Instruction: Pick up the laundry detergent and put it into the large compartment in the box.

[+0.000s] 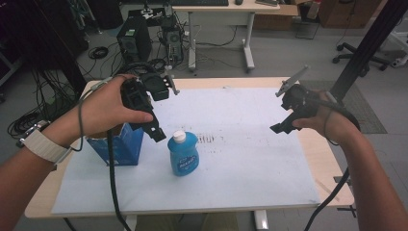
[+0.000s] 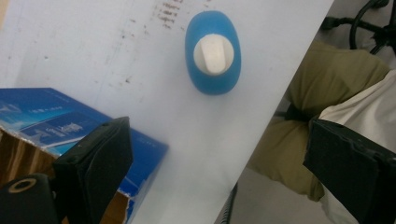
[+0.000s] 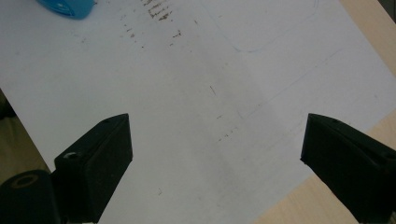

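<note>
A blue bottle (image 1: 183, 154) with a white cap stands upright on the white sheet (image 1: 240, 159), left of centre. From above, the left gripper view shows the same bottle (image 2: 213, 52) and its cap. My left gripper (image 1: 155, 129) hovers just left of and above the bottle, jaws wide apart and empty; in its own view it is open (image 2: 217, 158). A blue cardboard box (image 1: 120, 143) stands under my left hand, also seen as a box (image 2: 56, 122). My right gripper (image 1: 284, 126) hangs over the sheet's right part, open and empty (image 3: 215, 154). The bottle's edge (image 3: 67, 7) shows far off.
The sheet covers most of a wooden table (image 1: 327, 159), whose bare right edge shows as table (image 3: 373, 28). Cables trail from both grippers. Behind the table are a computer tower (image 1: 133, 42), floor cables and a white desk (image 1: 221, 14). The person's trouser legs (image 2: 327, 88) lie beyond the table's near edge.
</note>
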`<state>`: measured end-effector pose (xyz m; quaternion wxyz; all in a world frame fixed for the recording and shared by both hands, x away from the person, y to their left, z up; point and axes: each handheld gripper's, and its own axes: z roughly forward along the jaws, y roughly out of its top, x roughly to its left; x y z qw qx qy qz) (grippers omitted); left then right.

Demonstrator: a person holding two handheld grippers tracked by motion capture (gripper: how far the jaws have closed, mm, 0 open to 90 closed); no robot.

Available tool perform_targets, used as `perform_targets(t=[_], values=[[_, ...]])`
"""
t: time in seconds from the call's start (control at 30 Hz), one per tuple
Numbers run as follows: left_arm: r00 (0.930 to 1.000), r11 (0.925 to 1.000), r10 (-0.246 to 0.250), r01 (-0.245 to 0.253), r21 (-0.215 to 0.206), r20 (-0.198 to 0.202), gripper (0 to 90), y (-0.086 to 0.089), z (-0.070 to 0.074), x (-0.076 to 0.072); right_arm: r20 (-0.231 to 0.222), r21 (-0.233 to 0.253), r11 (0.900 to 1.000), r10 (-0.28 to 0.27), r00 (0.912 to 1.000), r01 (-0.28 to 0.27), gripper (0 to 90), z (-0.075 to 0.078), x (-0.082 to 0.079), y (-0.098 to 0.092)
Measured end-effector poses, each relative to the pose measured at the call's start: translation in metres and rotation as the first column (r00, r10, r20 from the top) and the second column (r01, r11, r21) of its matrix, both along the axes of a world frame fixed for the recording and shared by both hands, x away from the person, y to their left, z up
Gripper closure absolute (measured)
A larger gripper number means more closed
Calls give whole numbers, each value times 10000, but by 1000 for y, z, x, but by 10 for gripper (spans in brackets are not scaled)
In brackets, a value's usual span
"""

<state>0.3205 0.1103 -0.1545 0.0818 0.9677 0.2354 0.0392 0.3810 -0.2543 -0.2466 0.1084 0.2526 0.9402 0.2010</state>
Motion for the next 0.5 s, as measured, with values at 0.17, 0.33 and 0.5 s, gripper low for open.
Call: perform_targets(t=[0.17, 0.33, 0.5], values=[[10000, 10000, 39, -39, 30, 32, 83, -3, 0, -1, -15, -9, 10000, -12, 10000, 12, 91, -1, 0, 0], [9998, 9998, 186, -187, 48, 84, 81, -7, 0, -2, -11, -32, 10000, 8, 10000, -8, 91, -1, 0, -1], [9995, 9994, 320, -320, 91, 30, 82, -10, -1, -1, -16, 15, 10000, -4, 10000, 4, 91, -2, 0, -1]])
